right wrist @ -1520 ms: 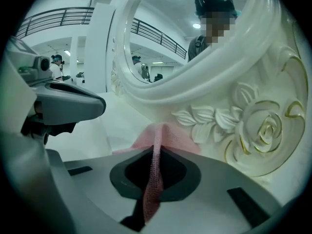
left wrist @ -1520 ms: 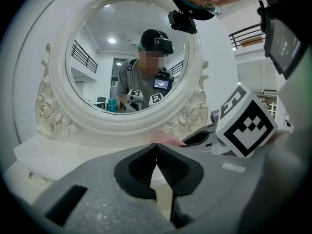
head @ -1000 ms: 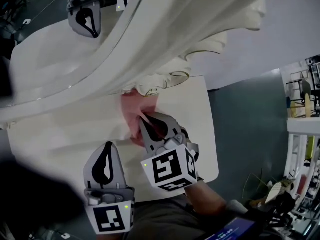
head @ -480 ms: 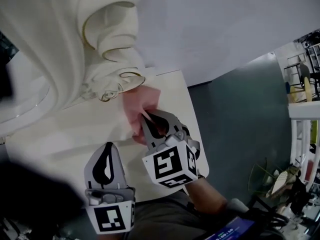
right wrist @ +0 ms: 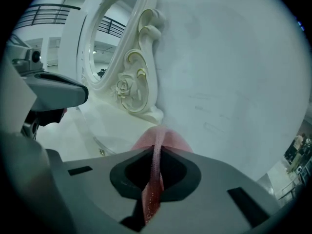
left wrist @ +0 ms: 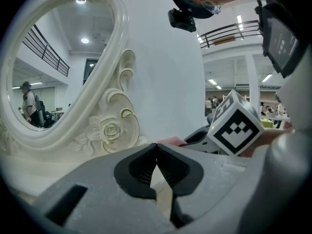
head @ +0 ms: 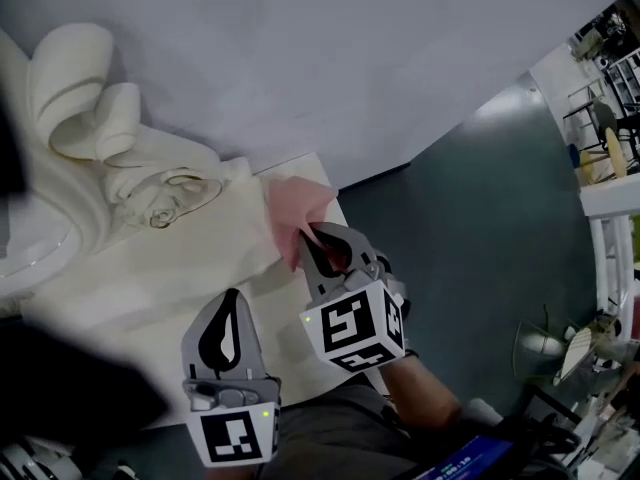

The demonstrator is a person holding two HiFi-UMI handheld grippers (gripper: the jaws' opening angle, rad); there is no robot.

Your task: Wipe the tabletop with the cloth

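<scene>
A pink cloth (head: pixel 295 211) lies near the far right corner of the cream tabletop (head: pixel 185 288). My right gripper (head: pixel 305 232) is shut on the cloth's near edge; in the right gripper view the pink cloth (right wrist: pixel 155 165) runs pinched between the jaws and spreads out past the tips. My left gripper (head: pixel 234 293) hovers over the tabletop's front part, to the left of the right one, jaws shut with nothing between them (left wrist: pixel 156 145). The right gripper's marker cube (left wrist: pixel 238 122) shows at the right of the left gripper view.
An ornate cream mirror (head: pixel 95 168) with scrolls and a carved rose (left wrist: pixel 108 129) stands at the table's back left against a white wall (head: pixel 330 58). The table's right edge (head: pixel 345 218) drops to a dark teal floor (head: pixel 480 218). A person's arm (head: pixel 420 393) is below.
The head view has swung, so the mirror now sits at upper left. My right gripper has carried the pink cloth toward the table's far right corner. The left gripper stays shut and empty.
</scene>
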